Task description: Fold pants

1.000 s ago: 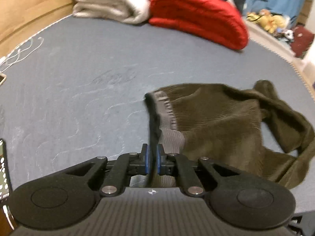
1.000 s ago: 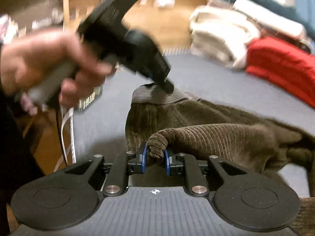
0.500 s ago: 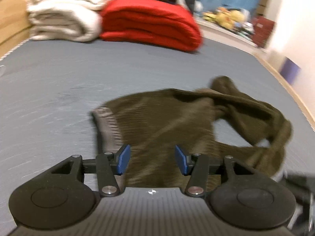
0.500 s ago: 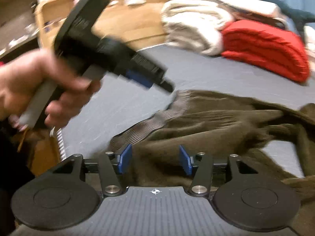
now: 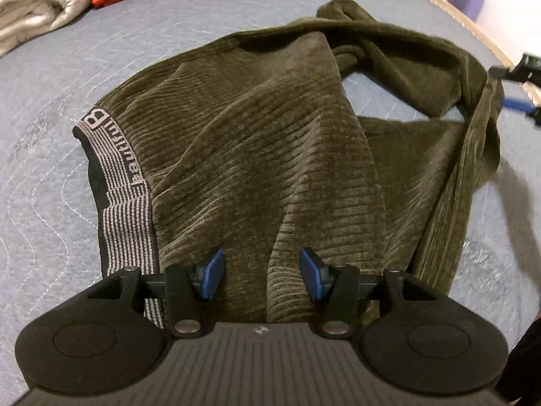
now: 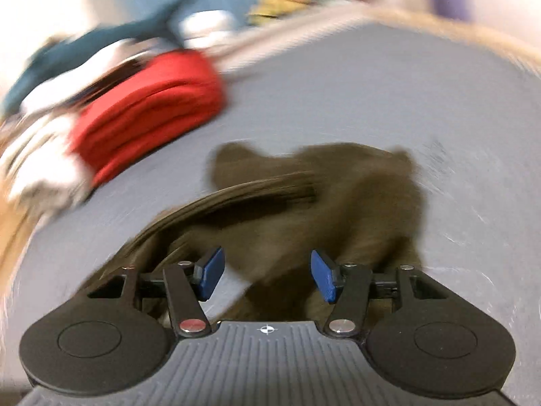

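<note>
olive-brown corduroy pants are spread, rumpled, across the centre of the frame on a grey quilted mattress, the striped waistband at left. the left gripper and right gripper are both held spread, nothing pinched.

The left wrist view is taken from close above the pants, looking steeply down past the left tongs toward the bed. The right wrist view is aimed lower and farther across the bed, beyond the right tongs, and is heavily blurred. The pants, the bed and the red bundle are shared by both.
</note>
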Tool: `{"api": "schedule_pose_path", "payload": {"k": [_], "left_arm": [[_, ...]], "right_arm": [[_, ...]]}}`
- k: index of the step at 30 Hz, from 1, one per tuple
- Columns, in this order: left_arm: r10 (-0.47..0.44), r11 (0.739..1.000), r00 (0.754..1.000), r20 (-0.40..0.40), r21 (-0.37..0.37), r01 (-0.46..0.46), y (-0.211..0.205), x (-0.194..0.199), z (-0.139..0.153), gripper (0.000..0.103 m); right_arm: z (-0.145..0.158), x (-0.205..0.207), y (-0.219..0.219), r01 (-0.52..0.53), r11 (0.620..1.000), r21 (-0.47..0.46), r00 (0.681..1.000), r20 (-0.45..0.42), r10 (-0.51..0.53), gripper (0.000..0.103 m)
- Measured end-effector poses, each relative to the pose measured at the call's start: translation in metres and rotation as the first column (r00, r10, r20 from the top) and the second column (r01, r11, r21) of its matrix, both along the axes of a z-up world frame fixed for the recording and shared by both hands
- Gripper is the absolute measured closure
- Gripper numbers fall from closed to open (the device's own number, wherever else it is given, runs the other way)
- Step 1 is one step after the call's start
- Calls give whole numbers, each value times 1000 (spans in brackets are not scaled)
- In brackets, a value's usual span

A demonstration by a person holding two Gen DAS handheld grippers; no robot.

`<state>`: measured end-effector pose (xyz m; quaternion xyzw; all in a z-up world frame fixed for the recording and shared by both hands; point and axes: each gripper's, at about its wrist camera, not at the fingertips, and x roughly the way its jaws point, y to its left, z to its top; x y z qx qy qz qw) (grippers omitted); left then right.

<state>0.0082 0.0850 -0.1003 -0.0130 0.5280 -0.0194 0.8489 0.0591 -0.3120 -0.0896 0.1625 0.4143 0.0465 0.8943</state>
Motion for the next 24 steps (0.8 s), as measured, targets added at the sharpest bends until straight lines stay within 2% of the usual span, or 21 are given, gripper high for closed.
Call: {"api": "schedule_pose_path", "payload": {"k": [2,5,8,9,13,16,19,22,24], "left_arm": [[6,1000,1000,11,-1,-6,7,-1,6,45],[11,1000,1000,18,-2,-11,9,2,14,45],[21,1000,999,30,9,-21,7,2,20,45],[27,1000,999,38,10,-27,6,2,23,45],[68,998,993,97,2,-69,5,-1,40,45],[121,993,980,156,-32,-117,6,-1,53,44],[144,989,970,195,-55,-135,3,0,62,44],[147,988,965,216,-69,-135,-4,2,67,44],[150,987,963,222,-85,-134,-8,4,69,44]], "right_arm": [[-16,20,-16,39,997,65,997,-64,-35,33],[-32,40,-27,40,992,119,994,-103,-28,36],[-33,47,-22,37,997,73,994,-107,-30,82],[-30,43,-24,42,997,64,994,-105,-35,87],[-4,33,-32,18,998,56,999,-47,-15,90],[24,14,-30,-92,995,31,995,42,91,90],[47,-13,-26,-294,955,-26,949,106,295,90],[59,-50,-29,-481,870,-112,863,119,492,91],[59,-74,-38,-576,804,-151,802,88,591,92]]}}
